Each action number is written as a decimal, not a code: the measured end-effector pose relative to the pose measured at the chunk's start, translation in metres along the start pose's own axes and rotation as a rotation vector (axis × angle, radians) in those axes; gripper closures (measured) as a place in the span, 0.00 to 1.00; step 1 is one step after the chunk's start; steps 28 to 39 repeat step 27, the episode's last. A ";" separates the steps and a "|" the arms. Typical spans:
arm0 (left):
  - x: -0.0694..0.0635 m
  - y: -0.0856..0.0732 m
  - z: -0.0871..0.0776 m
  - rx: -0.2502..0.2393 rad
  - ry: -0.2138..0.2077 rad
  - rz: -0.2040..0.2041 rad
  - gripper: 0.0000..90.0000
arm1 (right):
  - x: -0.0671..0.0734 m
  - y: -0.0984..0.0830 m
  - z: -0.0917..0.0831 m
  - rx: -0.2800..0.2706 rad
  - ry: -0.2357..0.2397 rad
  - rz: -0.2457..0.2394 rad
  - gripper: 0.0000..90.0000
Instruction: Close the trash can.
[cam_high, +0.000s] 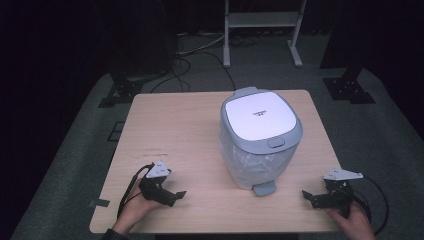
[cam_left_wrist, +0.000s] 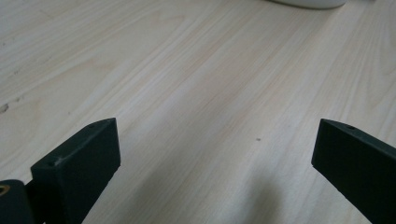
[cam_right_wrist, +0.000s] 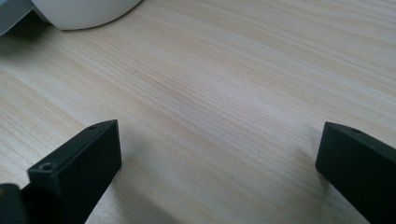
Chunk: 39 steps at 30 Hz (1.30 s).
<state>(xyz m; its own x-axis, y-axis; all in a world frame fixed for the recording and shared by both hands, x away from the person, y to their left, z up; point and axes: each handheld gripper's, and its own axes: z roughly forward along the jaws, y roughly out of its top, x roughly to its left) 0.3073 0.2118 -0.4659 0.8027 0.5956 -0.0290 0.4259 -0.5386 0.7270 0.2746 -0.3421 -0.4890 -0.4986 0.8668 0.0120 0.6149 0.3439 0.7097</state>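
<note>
Each hand-held gripper, left (cam_high: 176, 195) and right (cam_high: 308, 196), rests spread beside bin (cam_high: 260, 140), label unreadable.

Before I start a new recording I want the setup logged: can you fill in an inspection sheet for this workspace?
Surface: light wooden table, bare apart from the bin.
Job's things: white and grey pedal bin, lid shut, pedal toward the person, clear liner inside.
Clutter: nothing seen.
Grippers: left gripper and right gripper at the near edge, either side of the bin, jaws open, nothing between them.
Cables: a black cable trails from each gripper; more on the floor behind.
Surroundings: grey floor, white frame, dark stands.
</note>
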 end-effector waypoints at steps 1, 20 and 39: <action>0.000 -0.001 0.001 0.005 0.002 -0.002 0.00 | 0.000 0.000 0.000 0.000 0.000 0.000 0.00; 0.000 -0.017 0.008 0.024 0.040 0.022 0.00 | 0.000 0.000 0.000 0.000 0.000 0.001 0.00; -0.001 -0.022 0.003 0.023 0.041 0.019 0.00 | 0.000 0.000 0.000 0.000 0.000 0.000 0.00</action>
